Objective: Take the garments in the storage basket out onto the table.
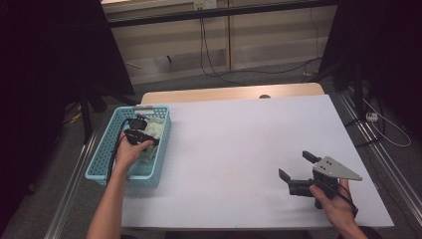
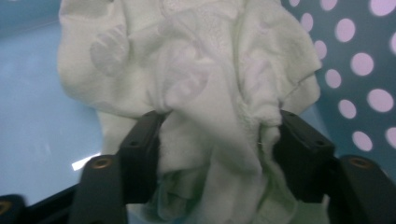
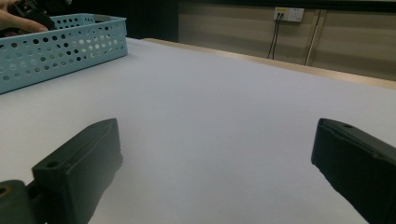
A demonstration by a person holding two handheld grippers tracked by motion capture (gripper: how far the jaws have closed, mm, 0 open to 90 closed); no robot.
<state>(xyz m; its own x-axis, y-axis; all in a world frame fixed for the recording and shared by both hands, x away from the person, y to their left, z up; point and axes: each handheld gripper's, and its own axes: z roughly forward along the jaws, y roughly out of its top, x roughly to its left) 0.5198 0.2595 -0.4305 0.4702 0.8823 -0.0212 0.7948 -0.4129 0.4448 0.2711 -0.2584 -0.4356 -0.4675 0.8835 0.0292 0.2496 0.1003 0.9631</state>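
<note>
White table (image 1: pixel 239 149), wood edge at the far side, dark room with cables and a wall socket behind; landmark: the blue perforated basket (image 1: pixel 102 159) at the table's left edge. Nearest the person and well to the right of the basket: right gripper (image 1: pixel 297 172), held low over bare tabletop, jaws spread wide with nothing between them, pointing toward the basket. Inside the basket: left gripper (image 1: pixel 141 133), reaching down among the contents, jaws at a middling width with a fold of the pale green cloth (image 2: pixel 196 84) bunched between them; both pads press into the fabric, so the grip reads as taken. The cloth lies crumpled against the basket's right wall, on the basket floor, not raised. Judged progress: early. Reaching in and grasping appear done; lifting the cloth out, bringing it onto the open table right of the basket, and any work for the right gripper remain.
</note>
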